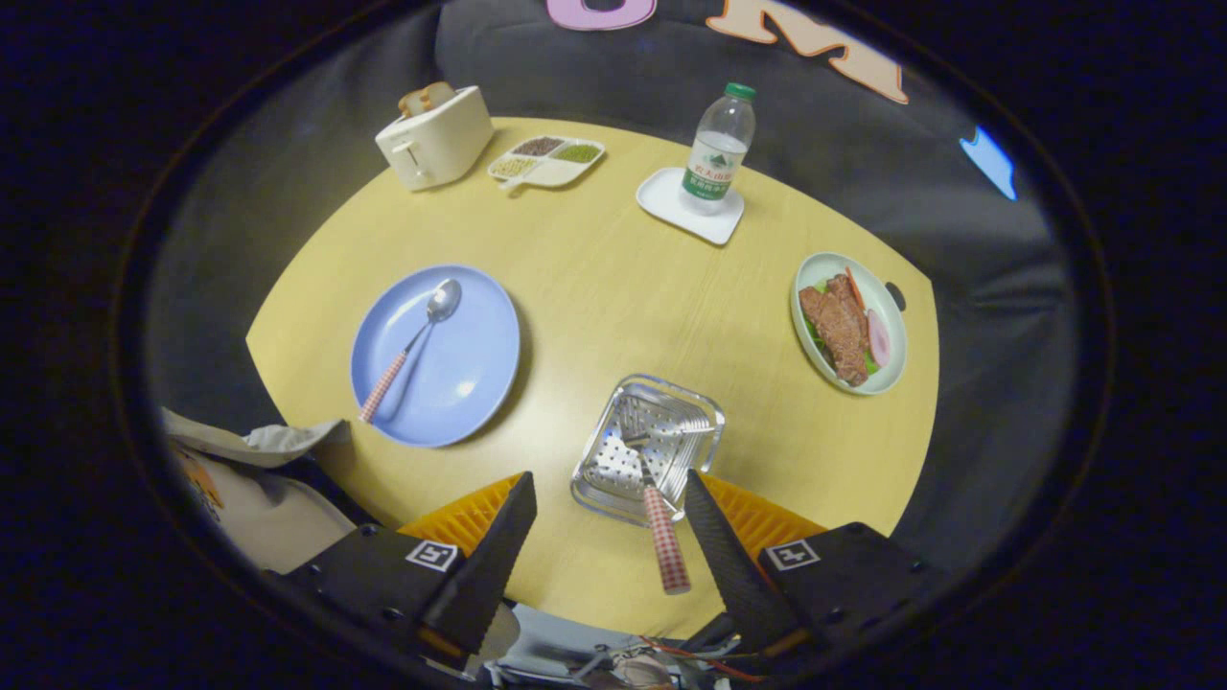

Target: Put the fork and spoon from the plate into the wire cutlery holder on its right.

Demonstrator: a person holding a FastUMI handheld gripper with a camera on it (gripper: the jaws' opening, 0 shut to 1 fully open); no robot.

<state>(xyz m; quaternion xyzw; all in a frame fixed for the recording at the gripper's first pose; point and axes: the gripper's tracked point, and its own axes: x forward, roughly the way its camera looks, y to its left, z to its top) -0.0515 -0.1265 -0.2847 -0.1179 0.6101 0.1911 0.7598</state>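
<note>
The claw [609, 522] is hovering above the near edge of the round yellow counter [594, 287] with its two dark fingers [498, 556] spread wide apart and gripping nothing.

The wire cutlery holder [649, 448] is standing on the counter just ahead of the fingers, roughly between them. It is holding the fork [659, 513], whose tines are resting inside on the perforated base. The fork's red-checked handle is leaning out over the holder's near rim and is lying just beside the inner face of the right finger; actual contact cannot be confirmed.

The blue plate [479, 364] is sitting to the left of the holder, beyond the left finger. It is carrying the spoon [412, 347], which is lying diagonally with its bowl toward the far side and its checked handle reaching past the plate's near rim.

Further containers are standing on the counter:
- A pale green oval dish [803, 331] to the right is holding meat, greens and a pink slice.
- A white square tray [661, 199] is supporting an upright water bottle [717, 153].
- A divided white dish [556, 174] is holding grains or seeds in separate compartments.
- A cream toaster [436, 144] is carrying bread in its slot.
</note>
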